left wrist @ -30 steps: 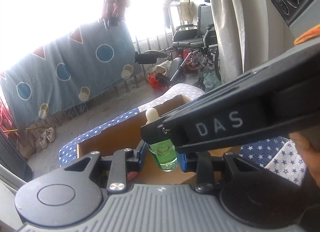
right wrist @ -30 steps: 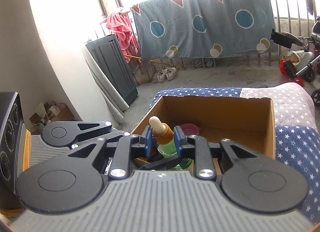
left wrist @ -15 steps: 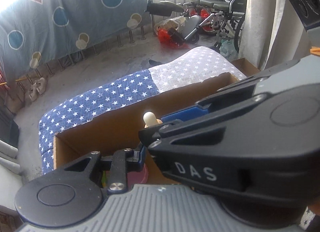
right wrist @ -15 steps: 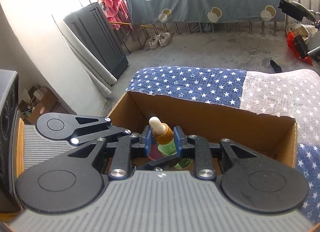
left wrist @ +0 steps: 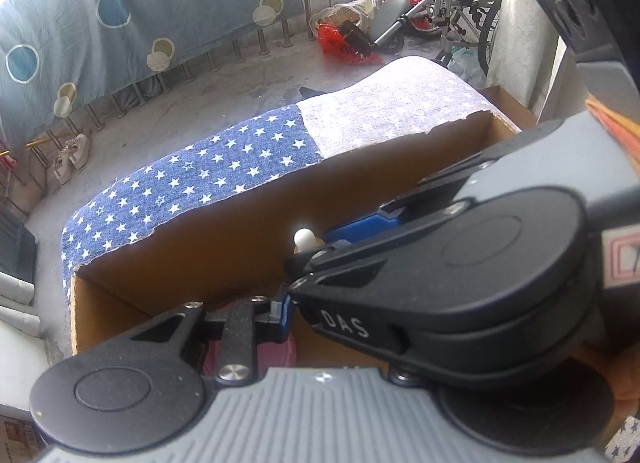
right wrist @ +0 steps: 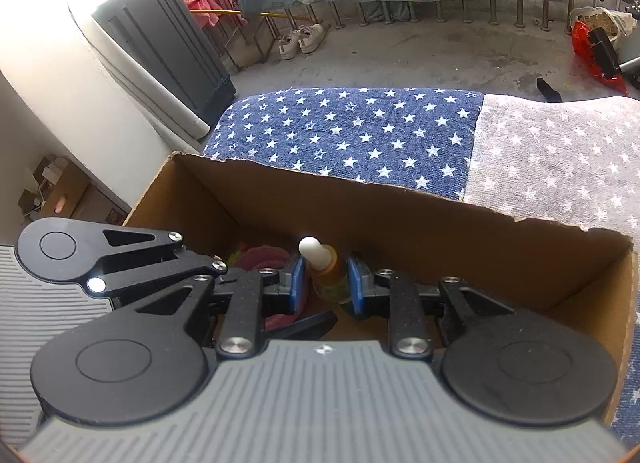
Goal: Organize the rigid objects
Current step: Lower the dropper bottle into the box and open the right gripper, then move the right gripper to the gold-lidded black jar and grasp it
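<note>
Two grippers, one box, one dropper bottle and one pink bowl are in view. The open cardboard box sits on a star-printed cloth, part blue, part grey. The bottle, with green liquid, an amber neck and a white rubber bulb, is upright inside the box, low between its walls. The pink bowl lies in the box just left of the bottle. The right gripper points steeply down into the box, and its blue pads pinch the bottle from both sides. The left gripper also tilts down into the box, beside and partly under the right one, which crosses its view and hides its tips. Only its left blue pad shows; its jaws seem pressed together, and what lies between them cannot be told. From its camera only the bottle's white bulb peeks out above the right gripper.
</note>
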`<act>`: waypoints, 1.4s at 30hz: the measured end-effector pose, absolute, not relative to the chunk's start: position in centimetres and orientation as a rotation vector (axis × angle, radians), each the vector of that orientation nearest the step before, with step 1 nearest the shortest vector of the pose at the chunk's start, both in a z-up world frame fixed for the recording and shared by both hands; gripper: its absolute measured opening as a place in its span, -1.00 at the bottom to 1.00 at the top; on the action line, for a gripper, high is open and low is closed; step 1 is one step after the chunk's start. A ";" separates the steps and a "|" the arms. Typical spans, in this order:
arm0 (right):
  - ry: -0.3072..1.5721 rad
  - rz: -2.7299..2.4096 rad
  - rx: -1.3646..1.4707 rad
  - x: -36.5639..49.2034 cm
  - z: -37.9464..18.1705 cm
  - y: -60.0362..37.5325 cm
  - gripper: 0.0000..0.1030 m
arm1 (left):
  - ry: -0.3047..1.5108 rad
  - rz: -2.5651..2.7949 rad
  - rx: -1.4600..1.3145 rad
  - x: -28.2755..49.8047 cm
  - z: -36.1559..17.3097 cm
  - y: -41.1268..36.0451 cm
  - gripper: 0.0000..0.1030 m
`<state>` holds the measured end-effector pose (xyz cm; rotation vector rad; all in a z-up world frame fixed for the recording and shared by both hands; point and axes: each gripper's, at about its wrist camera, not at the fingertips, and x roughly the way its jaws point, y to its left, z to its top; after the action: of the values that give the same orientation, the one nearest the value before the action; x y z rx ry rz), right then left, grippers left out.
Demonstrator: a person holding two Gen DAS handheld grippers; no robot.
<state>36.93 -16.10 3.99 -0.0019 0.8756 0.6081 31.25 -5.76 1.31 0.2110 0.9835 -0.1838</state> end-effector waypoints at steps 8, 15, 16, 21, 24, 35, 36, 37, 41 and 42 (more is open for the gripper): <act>0.891 0.615 0.026 36.6 4.6 -16.5 -0.18 | 0.968 -0.188 0.206 30.0 2.5 -5.5 -0.06; 0.812 0.618 0.078 32.3 7.9 -18.7 0.02 | 0.916 -0.193 0.188 26.2 5.7 -4.2 0.20; 0.795 0.618 0.097 31.3 8.5 -19.3 0.05 | 0.900 -0.192 0.187 25.3 6.4 -4.0 0.22; 0.671 0.625 0.215 24.1 11.0 -23.5 0.35 | 0.785 -0.186 0.179 19.0 10.0 -2.8 0.35; 0.610 0.618 0.278 19.0 11.1 -25.9 0.44 | 0.730 -0.201 0.182 14.9 11.3 -2.7 0.44; 0.592 0.562 0.465 6.5 3.8 -28.1 0.54 | 0.737 -0.322 0.204 4.2 6.5 -6.2 0.67; 0.608 0.562 0.473 6.0 2.7 -27.6 0.54 | 0.742 -0.318 0.205 3.8 5.6 -6.4 0.67; 0.624 0.564 0.474 5.8 2.0 -27.2 0.54 | 0.749 -0.315 0.204 3.5 4.7 -6.5 0.67; 0.688 0.573 0.487 6.5 0.0 -25.6 0.54 | 0.774 -0.301 0.181 3.7 1.7 -7.2 0.67; 0.696 0.578 0.488 6.9 -0.3 -25.3 0.54 | 0.774 -0.290 0.182 3.8 1.1 -7.3 0.66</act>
<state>6.87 -25.34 -0.32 0.4878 0.6957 0.5780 3.78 -7.27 1.08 0.1815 0.7736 -0.2900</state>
